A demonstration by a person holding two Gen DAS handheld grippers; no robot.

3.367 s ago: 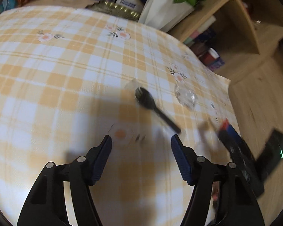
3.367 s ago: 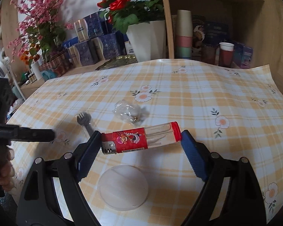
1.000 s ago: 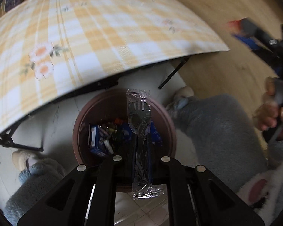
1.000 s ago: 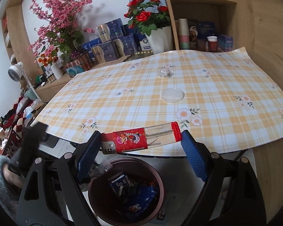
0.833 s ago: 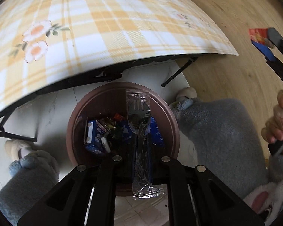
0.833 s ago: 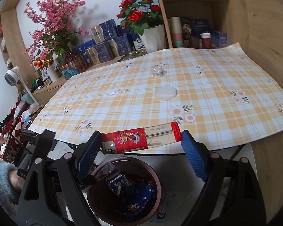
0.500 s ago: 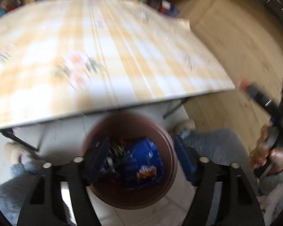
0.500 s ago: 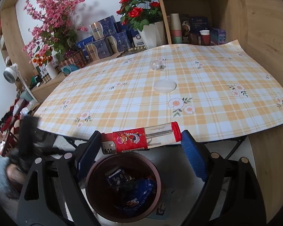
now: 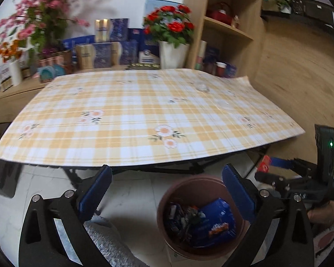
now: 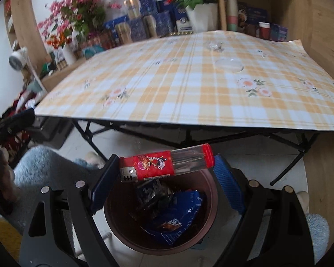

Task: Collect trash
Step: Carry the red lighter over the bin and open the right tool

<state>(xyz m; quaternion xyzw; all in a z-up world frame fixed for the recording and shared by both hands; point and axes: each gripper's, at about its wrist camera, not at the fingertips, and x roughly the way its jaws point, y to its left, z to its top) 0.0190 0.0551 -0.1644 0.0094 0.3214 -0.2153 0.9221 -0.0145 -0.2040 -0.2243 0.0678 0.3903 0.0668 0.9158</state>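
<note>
Lighter (image 10: 165,162), red with clear end, was clamped lengthwise between right gripper (image 10: 165,181) pads, directly above brown bin (image 10: 208,213) on floor beside table (image 10: 189,102). Bin held blue wrappers (image 10: 180,220). Left gripper (image 9: 165,194) jaws had just been opening, wide apart, nothing between them.

Bin (image 10: 208,220) on floor before table (image 10: 189,93); wrappers (image 10: 178,213), seemingly, inside.

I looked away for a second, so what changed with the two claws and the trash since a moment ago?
The left claw has just been opening: it let go the wrapped fork over the brown bin and swung up toward the table, now empty. The right claw came down over the bin, still clamping the red lighter.
</note>
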